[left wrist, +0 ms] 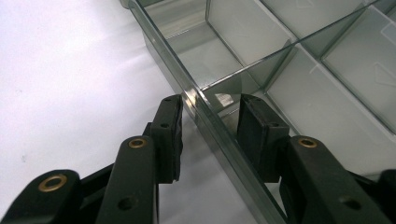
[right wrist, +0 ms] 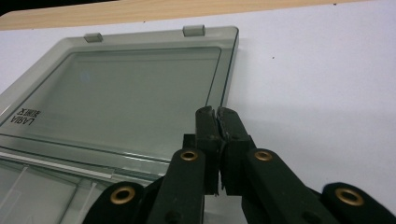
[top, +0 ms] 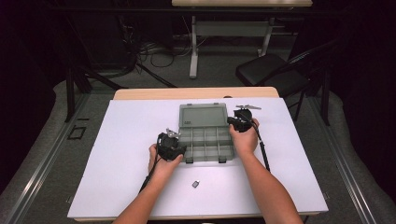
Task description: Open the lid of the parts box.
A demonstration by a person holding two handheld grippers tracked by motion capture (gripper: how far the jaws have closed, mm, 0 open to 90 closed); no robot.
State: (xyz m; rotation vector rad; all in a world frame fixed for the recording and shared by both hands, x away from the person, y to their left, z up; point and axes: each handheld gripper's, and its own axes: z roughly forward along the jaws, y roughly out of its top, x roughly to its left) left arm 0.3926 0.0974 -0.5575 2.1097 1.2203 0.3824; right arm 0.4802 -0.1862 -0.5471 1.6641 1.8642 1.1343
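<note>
A clear grey compartment box (top: 205,142) lies on the white mat with its lid (top: 203,115) folded back flat. My left gripper (top: 182,150) is at the box's front left corner. In the left gripper view it (left wrist: 210,105) stands open astride the box's left wall (left wrist: 159,37), one pad outside and one inside, with small gaps on both sides. My right gripper (top: 232,122) is at the box's right side near the hinge. In the right gripper view its jaws (right wrist: 215,112) are shut together at the lid's (right wrist: 130,98) right edge, with nothing visible between them.
A small dark piece (top: 196,184) lies on the white mat (top: 130,140) in front of the box, between the forearms. The box's compartments (left wrist: 327,112) look empty. A wooden table edge (top: 196,92) shows beyond the mat, with a black chair (top: 271,70) behind it.
</note>
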